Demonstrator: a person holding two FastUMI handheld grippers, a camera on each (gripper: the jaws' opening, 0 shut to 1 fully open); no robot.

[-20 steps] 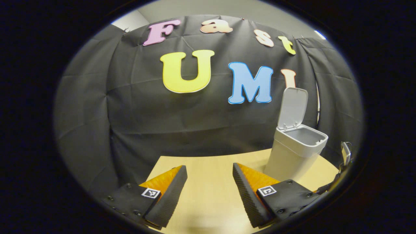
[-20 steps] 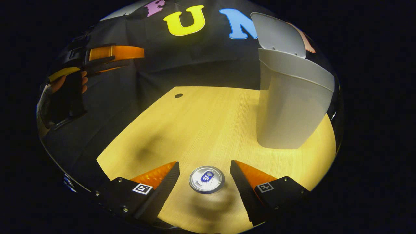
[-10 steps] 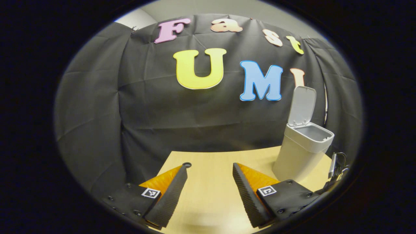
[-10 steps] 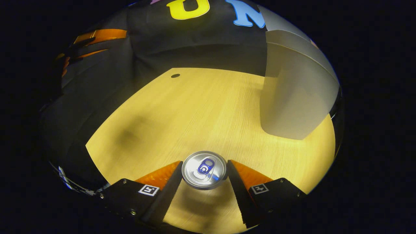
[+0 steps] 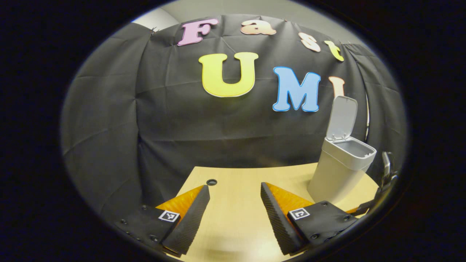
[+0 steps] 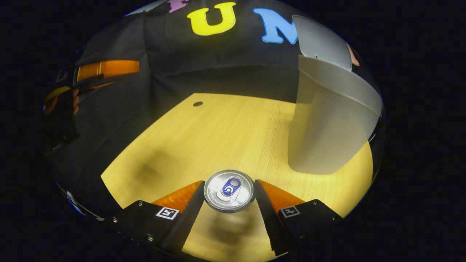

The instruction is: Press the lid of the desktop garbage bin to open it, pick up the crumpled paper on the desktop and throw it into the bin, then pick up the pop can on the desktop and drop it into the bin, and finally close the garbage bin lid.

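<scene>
**Right gripper view: one pop can pinched, one bin standing open**

Right gripper view counts one pop can (image 6: 228, 190), one garbage bin (image 6: 327, 127) and one table (image 6: 225, 134). The right claw (image 6: 228, 203) pinches the can, a finger pressed against each side of it. The can stands upright, seen from above: a round silver top with a raised rim and a blue pull tab at its centre. Whether its base touches the table cannot be told; a dark shadow lies on the wood just near of it. The bin, pale grey with smooth tapered walls, stands on the table to the right and farther off, well apart from the can, and its lid (image 6: 320, 43) is tipped up behind the mouth. One small dark hole (image 6: 197, 103) sits near the table's far left corner. At the far left a hand (image 6: 60, 105) holds the left claw above the table's edge.

Left gripper view gives the same bin (image 5: 340, 171) at the far right of the light wooden table (image 5: 233, 218), its one hinged lid (image 5: 342, 118) upright and its grey inside open to sight. The left claw (image 5: 233, 203) is spread wide with nothing between its fingers, above bare wood. The hole (image 5: 211, 182) lies just beyond the left finger. Part of the right claw's body (image 5: 386, 171) shows at the right edge, beside the bin.
</scene>
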